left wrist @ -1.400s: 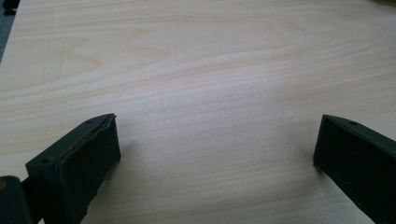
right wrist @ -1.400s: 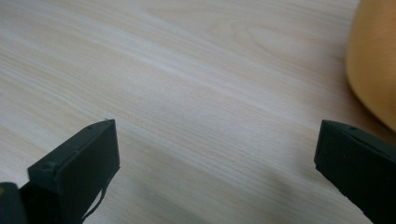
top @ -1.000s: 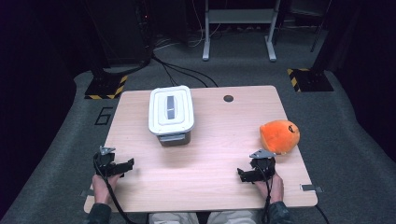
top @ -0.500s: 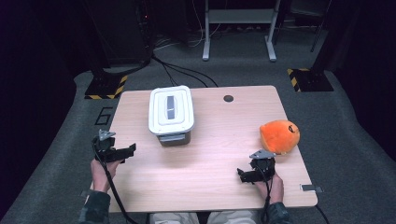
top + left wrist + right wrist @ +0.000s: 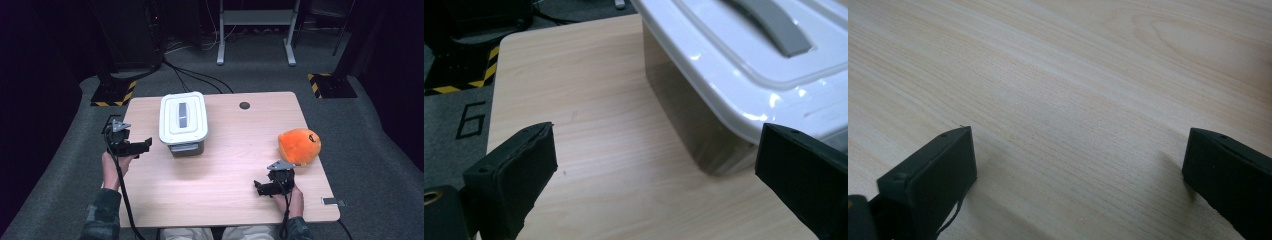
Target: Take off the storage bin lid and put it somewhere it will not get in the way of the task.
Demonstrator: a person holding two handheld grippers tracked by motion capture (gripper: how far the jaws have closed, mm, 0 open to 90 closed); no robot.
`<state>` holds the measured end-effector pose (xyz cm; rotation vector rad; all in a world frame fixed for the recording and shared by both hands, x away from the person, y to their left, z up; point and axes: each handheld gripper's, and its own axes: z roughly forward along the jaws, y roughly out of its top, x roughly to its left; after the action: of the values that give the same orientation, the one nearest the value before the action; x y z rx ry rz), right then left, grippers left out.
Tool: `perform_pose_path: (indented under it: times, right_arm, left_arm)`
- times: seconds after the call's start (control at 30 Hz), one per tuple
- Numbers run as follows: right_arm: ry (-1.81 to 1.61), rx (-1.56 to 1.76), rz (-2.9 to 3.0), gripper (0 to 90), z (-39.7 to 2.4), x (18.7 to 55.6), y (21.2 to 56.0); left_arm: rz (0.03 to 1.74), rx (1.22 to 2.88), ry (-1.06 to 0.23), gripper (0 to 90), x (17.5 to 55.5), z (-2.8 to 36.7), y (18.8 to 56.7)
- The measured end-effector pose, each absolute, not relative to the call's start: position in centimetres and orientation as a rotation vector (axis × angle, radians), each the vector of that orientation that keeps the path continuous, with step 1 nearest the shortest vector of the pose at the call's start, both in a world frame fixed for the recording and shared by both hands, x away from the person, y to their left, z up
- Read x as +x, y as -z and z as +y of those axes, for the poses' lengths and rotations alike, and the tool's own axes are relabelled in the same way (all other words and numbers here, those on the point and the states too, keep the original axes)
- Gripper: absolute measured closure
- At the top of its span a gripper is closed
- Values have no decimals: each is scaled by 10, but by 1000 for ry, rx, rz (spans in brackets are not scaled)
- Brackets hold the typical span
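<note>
A clear plastic box with a white lid and grey handle (image 5: pixel 183 122) stands on the wooden table (image 5: pixel 220 165) left of centre. My left gripper (image 5: pixel 143 146) is open just left of the box's near corner; in the left gripper view the box wall (image 5: pixel 694 125) rises ahead between the wide jaws. An orange plush toy (image 5: pixel 299 146) lies near the table's right edge. My right gripper (image 5: pixel 260 189) is open, low over bare wood (image 5: pixel 1073 110) in front of the toy, with nothing between its jaws.
A round cable hole (image 5: pixel 244 105) sits at the table's back edge. Grey carpet surrounds the table, with black stand bases marked in yellow and black tape (image 5: pixel 112 92) at back left and back right (image 5: pixel 330 85). A white frame (image 5: pixel 255 30) stands behind.
My left gripper has moved forward and to the right, up to the box's near left corner. The right gripper, the box and the plush toy have stayed put.
</note>
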<state>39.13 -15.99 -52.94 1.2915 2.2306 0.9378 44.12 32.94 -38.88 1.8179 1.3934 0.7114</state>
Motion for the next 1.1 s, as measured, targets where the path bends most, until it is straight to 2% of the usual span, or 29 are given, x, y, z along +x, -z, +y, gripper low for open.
perform_pose_path:
  times: [0.6, 1.1]
  right_arm:
    - [-940, 1274, 2242, 6, -161, 392, 529]
    - [-942, 1269, 2244, 12, -162, 392, 529]
  left_arm:
    - [1335, 1864, -682, 11, 490, 286, 362]
    - [1352, 1925, -653, 0, 523, 255, 368]
